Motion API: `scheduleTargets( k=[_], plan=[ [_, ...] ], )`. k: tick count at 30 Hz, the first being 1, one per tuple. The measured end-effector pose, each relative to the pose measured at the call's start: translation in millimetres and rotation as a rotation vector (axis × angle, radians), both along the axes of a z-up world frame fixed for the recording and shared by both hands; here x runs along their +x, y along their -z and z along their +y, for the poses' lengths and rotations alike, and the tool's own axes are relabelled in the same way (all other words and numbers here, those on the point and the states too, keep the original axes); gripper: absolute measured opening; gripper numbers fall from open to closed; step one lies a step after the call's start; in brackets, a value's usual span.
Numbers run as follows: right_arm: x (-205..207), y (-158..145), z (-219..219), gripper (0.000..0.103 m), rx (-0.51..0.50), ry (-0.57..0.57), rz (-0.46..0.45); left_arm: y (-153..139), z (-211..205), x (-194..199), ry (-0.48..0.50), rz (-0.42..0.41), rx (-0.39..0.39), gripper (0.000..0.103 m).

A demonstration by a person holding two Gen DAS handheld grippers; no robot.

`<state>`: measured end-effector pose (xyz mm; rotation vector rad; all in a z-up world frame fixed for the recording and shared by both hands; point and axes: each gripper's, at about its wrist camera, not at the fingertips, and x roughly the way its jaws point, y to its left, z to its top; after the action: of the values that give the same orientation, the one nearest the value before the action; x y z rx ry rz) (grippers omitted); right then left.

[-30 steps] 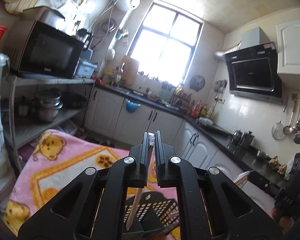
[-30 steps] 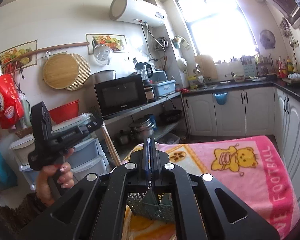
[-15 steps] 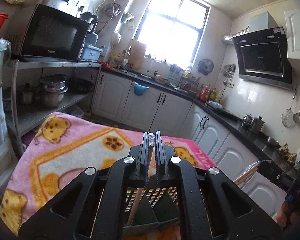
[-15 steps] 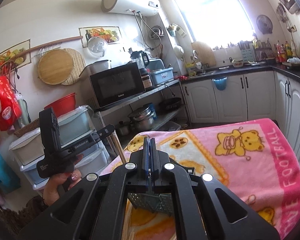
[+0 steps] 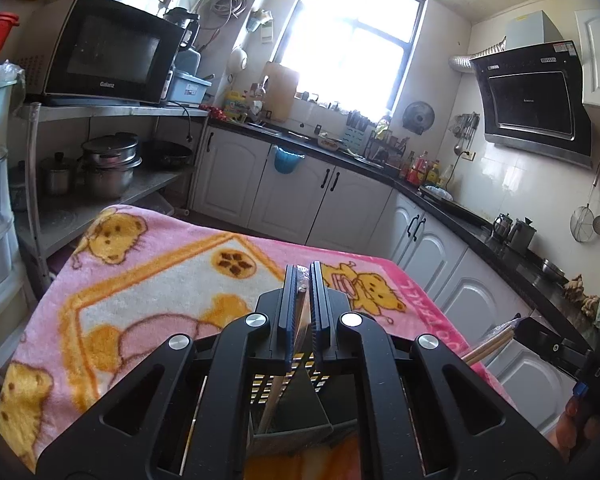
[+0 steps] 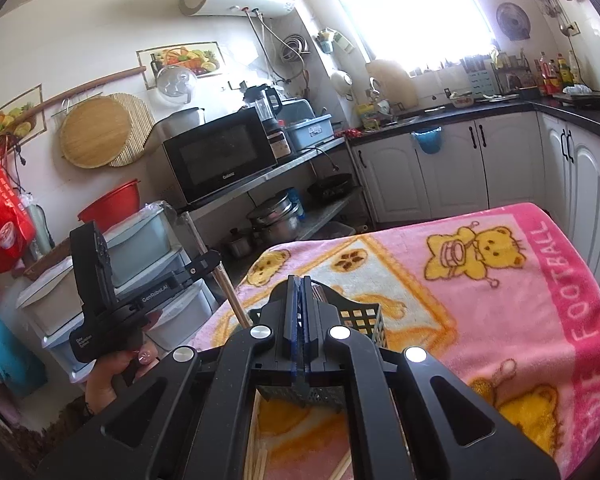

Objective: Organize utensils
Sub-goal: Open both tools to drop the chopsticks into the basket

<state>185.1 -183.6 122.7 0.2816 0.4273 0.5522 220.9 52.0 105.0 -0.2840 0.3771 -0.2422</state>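
My left gripper [image 5: 303, 280] is shut on a wooden chopstick [image 5: 274, 394] that hangs steeply down into a dark slotted utensil basket [image 5: 300, 404] right below the fingers. In the right wrist view the same chopstick [image 6: 224, 280] slants down from the left gripper [image 6: 210, 260] into the basket [image 6: 360, 318]. My right gripper [image 6: 301, 282] is shut, with a pair of chopsticks [image 5: 486, 346] seen in it from the left wrist view, and it sits over the basket.
A pink bear-print blanket [image 5: 148, 280] covers the table. Loose chopsticks [image 6: 258, 462] lie on it below my right gripper. A metal shelf [image 5: 112, 112] with a microwave and pots stands to the left, white cabinets [image 5: 300, 188] behind.
Both grippers have dropped lower and tilted toward the table. The chopstick in my left gripper has gone deeper into the basket.
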Motion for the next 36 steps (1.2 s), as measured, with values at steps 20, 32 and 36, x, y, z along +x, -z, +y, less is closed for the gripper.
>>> scheduleTargets(
  k=[20,32,36],
  plan=[
    [-12,13,-14,0.035,-0.009,0.033,0.044,4,10,-21,-0.002,0.024,-0.029,0.036],
    [-28,21,-22,0.054,-0.007,0.045,0.061,-1,20,-49,-0.013,0.003,-0.063,0.07],
    [-34,24,-24,0.058,-0.014,0.043,0.067,-2,23,-62,-0.022,-0.002,-0.064,0.077]
  ],
)
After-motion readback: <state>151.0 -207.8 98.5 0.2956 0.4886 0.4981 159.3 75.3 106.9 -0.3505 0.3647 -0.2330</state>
